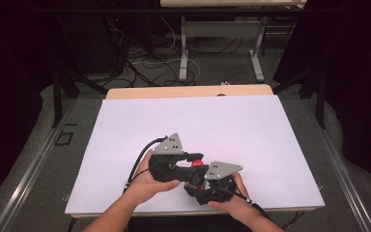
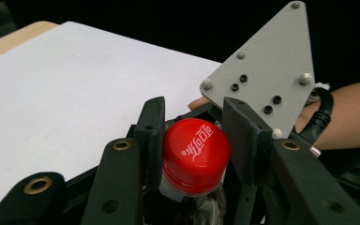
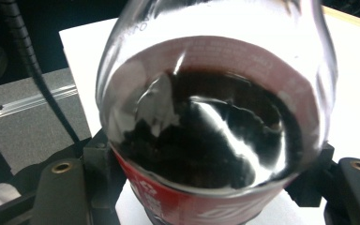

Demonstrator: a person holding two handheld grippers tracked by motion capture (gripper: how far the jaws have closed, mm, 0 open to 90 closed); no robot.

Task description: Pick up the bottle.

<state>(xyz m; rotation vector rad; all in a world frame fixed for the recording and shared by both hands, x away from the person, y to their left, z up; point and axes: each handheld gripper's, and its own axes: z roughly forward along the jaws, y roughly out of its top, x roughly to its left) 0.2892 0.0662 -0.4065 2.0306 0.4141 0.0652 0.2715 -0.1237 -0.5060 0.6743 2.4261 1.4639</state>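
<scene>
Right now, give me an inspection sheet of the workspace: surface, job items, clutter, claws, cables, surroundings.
Surface: white rectangular sheet on a wooden-edged table, bare apart from the work at its near edge.
Job's things: clear plastic bottle of dark cola with a red label; red screw cap with white lettering on its neck.
Clutter: nothing seen.
Grippers: left claw shut on the red screw cap, one jaw on each side; right claw shut on the bottle's body at the label. One hand on each tool.
Cables: black cable loops from the left tool; loose cables on the floor beyond the table.
Surroundings: dark room, grey metal table legs behind, grey floor.
</scene>
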